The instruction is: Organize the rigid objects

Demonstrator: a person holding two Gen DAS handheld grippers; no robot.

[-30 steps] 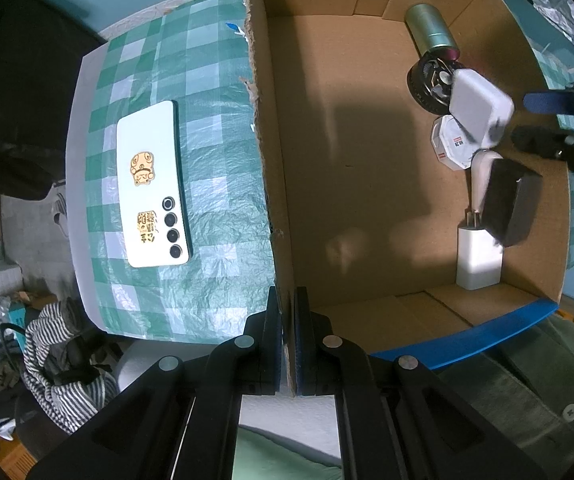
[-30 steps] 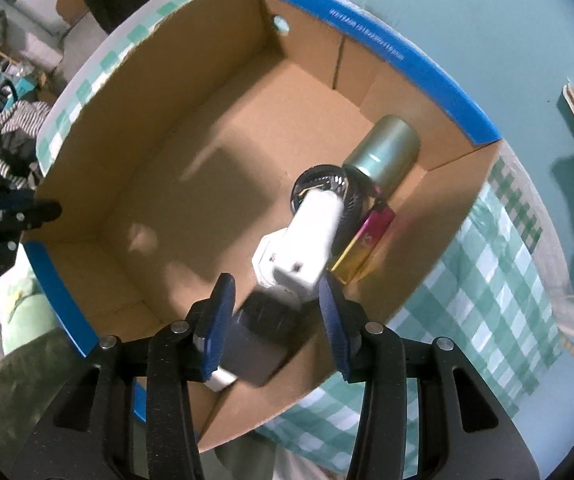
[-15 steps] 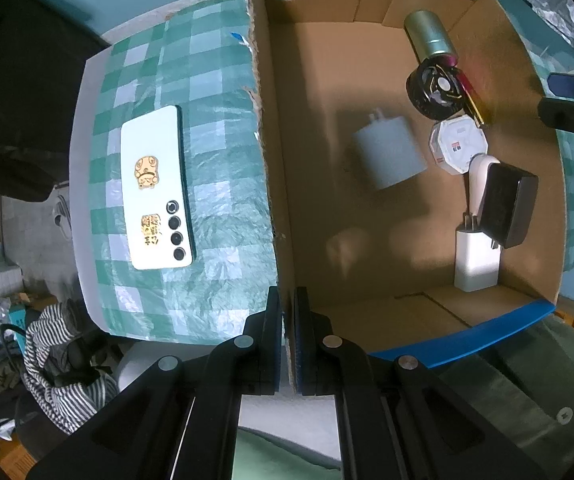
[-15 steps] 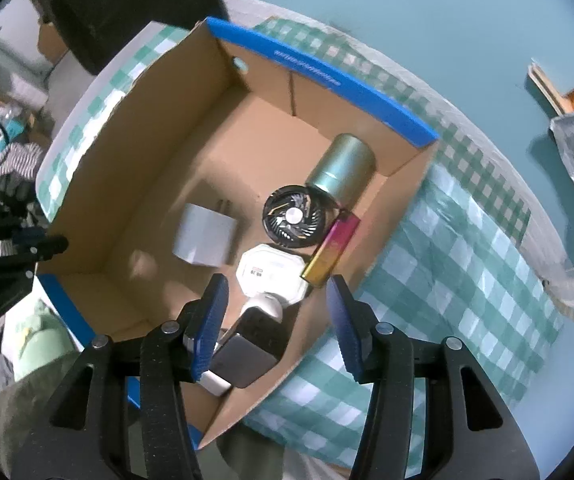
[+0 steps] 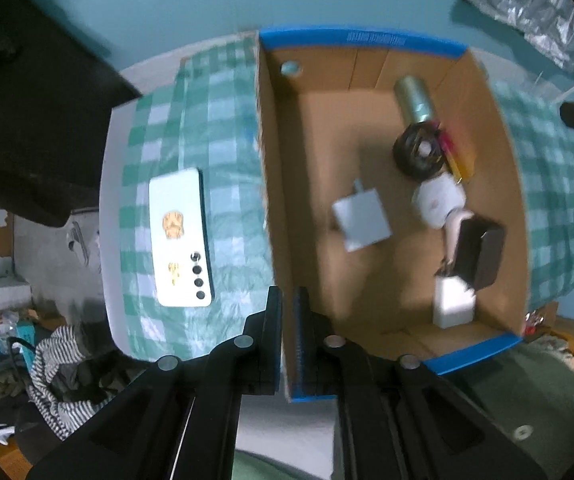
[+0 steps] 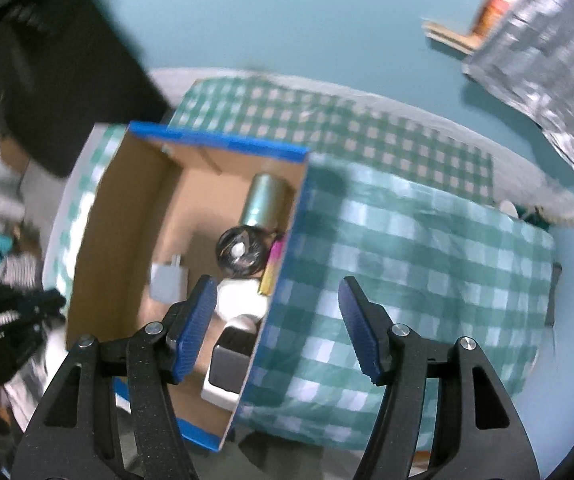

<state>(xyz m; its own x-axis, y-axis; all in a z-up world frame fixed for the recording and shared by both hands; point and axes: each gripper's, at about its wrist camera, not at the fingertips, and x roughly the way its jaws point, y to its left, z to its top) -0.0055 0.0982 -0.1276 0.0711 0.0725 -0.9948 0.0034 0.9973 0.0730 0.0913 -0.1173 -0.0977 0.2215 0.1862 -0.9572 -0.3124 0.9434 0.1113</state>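
Note:
A cardboard box (image 5: 371, 64) with blue-taped rims sits on the checked cloth. It holds a grey charger cube (image 5: 361, 216), a metal cylinder (image 5: 415, 98), a black round fan (image 5: 419, 152), a pink-gold bar (image 5: 457, 156), a black adapter (image 5: 481, 254) and white chargers. A white phone (image 5: 179, 238) lies left of the box. My left gripper (image 5: 287, 296) hangs over the box's left wall, its jaws opening by a thin slit in which the wall's edge shows. My right gripper (image 6: 277, 280) is above the box's right wall (image 6: 283, 280), its jaws opening with nothing between them.
The green checked cloth (image 6: 407, 248) covers a small table with rounded edges. A silver foil bag (image 6: 547, 60) lies on the teal floor at the upper right. Striped clothing (image 5: 55, 364) is heaped at the lower left, and a dark bulky shape (image 5: 27, 80) fills the upper left.
The right gripper let the grey charger cube fall onto the box floor, then rose and drew off to the right with its jaws widening. The left gripper rose; box and phone look smaller.

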